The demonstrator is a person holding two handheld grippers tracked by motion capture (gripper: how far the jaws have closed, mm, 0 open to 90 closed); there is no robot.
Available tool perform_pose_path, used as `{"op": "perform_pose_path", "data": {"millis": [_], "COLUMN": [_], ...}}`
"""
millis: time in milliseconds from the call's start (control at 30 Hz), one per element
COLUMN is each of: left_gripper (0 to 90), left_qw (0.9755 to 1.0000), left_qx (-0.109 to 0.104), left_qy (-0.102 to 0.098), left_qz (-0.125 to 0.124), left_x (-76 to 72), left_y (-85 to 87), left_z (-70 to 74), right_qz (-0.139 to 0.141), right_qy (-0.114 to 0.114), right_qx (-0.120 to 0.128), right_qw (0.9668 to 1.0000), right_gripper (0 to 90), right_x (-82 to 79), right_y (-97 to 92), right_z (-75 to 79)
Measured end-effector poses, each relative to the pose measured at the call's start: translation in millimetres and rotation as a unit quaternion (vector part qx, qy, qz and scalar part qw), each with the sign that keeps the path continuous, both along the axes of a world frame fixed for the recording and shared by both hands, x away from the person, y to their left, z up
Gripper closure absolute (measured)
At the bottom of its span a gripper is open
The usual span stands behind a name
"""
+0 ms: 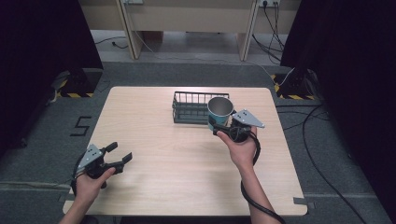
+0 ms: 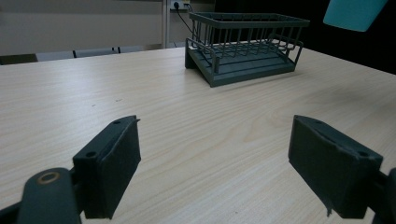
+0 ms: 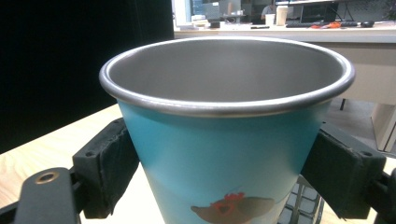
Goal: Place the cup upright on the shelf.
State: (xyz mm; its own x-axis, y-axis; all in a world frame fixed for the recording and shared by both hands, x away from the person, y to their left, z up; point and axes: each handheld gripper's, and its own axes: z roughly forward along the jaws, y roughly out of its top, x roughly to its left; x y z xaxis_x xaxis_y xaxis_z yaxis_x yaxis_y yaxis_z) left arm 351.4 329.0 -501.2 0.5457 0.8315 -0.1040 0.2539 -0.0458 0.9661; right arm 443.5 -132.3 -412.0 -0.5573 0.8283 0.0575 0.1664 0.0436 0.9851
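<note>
Cup (image 1: 220, 111), teal outside, bare metal inside, upright, held off table (image 1: 154, 186) at right front corner of wire basket (image 1: 191, 108). Small red-and-brown print low on cup wall, seen in right gripper view. Right gripper (image 1: 224, 126) clamped on cup, one black pad pressing each side below rolled rim. Basket dark grey, sits on table toward far edge, right of centre. Left gripper (image 1: 120, 155) near table's front left corner, jaws spread wide, nothing between them, light wood tabletop beneath. Person's hands grip both tools.

dim, soft overhead light; sharp, dark edges.
</note>
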Motion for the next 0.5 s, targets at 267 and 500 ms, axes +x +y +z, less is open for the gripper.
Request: {"op": "perform_pose_path", "data": {"millis": [267,500], "left_gripper": [16.1,16.2], "left_qw": [1.0000,1.0000], "left_qx": [0.000,0.000], "left_qy": [0.000,0.000], "left_qz": [0.000,0.000], "left_x": [0.2,0.3], "left_y": [0.1,0.1], "left_z": [0.0,0.0], "right_qz": [-0.002,-0.002], "right_qy": [0.003,0.006], "right_qx": [0.002,0.004], "right_qw": [1.0000,1.0000], "right_gripper": [17.0,17.0], "right_x": [7.6,13.4], "right_y": [4.2,6.7], "right_z": [0.1,1.6]}}
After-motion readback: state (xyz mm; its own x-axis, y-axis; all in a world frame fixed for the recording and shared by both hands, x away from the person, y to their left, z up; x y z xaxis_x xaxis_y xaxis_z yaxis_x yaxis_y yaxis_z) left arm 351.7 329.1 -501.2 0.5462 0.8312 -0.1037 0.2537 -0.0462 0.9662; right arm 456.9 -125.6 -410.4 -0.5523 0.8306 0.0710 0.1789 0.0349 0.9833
